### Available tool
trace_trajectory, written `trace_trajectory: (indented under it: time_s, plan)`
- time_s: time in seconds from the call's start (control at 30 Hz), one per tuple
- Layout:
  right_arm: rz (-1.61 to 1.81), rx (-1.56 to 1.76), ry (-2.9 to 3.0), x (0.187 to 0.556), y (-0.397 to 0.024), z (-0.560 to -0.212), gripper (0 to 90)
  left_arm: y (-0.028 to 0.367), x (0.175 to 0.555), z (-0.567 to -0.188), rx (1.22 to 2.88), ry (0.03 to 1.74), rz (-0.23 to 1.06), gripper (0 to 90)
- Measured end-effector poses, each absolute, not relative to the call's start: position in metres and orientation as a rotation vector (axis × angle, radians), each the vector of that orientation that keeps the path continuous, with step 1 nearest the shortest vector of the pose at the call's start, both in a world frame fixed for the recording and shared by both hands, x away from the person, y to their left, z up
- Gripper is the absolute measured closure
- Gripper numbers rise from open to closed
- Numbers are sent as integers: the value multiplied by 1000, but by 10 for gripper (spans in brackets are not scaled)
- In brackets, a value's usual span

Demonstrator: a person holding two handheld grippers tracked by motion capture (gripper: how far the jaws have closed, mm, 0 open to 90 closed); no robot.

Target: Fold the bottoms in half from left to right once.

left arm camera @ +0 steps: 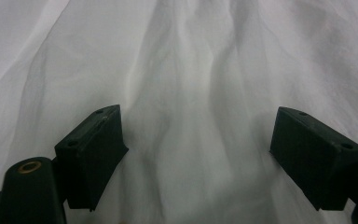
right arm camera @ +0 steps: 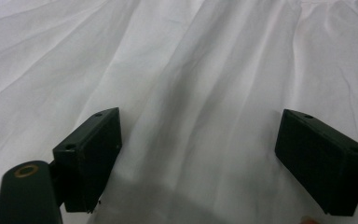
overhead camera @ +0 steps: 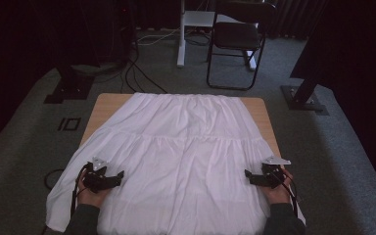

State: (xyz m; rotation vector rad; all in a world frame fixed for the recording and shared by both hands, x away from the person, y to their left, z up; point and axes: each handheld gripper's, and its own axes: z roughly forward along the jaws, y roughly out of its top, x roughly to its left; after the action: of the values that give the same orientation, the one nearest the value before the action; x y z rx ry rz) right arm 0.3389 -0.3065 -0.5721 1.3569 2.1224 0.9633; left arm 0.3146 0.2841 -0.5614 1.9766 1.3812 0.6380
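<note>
We've got the left gripper (overhead camera: 119,176) hovering over the near left part of the white skirt (overhead camera: 186,147), fingers (left arm camera: 93,154) spread wide with nothing between them but wrinkled cloth below. Same deal on the near right: the right gripper (overhead camera: 248,175) has its fingers (right arm camera: 91,156) wide apart and empty too. The skirt lies flat over most of the wooden table (overhead camera: 105,105), hem hanging off the near edge, waistband at the far end. Farther back on the floor there's a black folding chair (overhead camera: 237,41).

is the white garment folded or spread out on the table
Spread out. The white garment lies flat in a single layer over the table, covering most of it, its near edges hanging past the sides; only shallow wrinkles, no fold.
</note>
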Motion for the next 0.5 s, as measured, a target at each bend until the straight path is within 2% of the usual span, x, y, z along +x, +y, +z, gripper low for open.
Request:
trace_trajectory:
  time_s: [0.23, 0.5]
  plan:
    - [964, 1357, 2123, 339, -307, -572, 141, 286, 314, -561, 1951, 1403, 650, 238]
    - [964, 1357, 2123, 339, -307, -572, 141, 285, 314, -561, 1949, 1406, 654, 244]
